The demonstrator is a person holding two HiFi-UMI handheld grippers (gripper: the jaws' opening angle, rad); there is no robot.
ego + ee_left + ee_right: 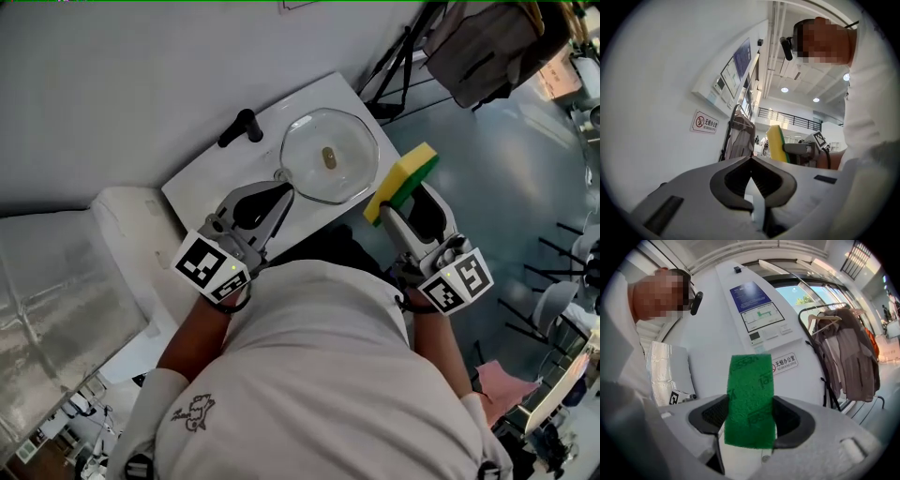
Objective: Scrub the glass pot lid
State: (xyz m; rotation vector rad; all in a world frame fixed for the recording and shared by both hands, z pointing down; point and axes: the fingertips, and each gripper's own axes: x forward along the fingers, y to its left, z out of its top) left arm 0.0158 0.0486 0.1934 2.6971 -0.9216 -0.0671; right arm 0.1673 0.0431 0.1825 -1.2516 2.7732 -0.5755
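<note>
The glass pot lid [330,155] is round and clear with a small knob at its middle, and it hangs over the white table [202,183]. My left gripper [284,185] is shut on its near-left rim. In the left gripper view the jaws [751,159] are closed, with a thin pale strip of rim [758,206] between them. My right gripper [403,199] is shut on a yellow and green sponge [403,178] just right of the lid, apart from the glass. The sponge's green scouring face [750,401] fills the gap between the right jaws [750,398]. The sponge [776,143] also shows in the left gripper view.
A black handled object [241,128] lies on the table's far left part. A crinkled silvery cover [56,281] sits at the left. A rack with a hanging jacket [487,47] stands at the far right, on dark legs [398,66]. The person's torso [319,375] fills the foreground.
</note>
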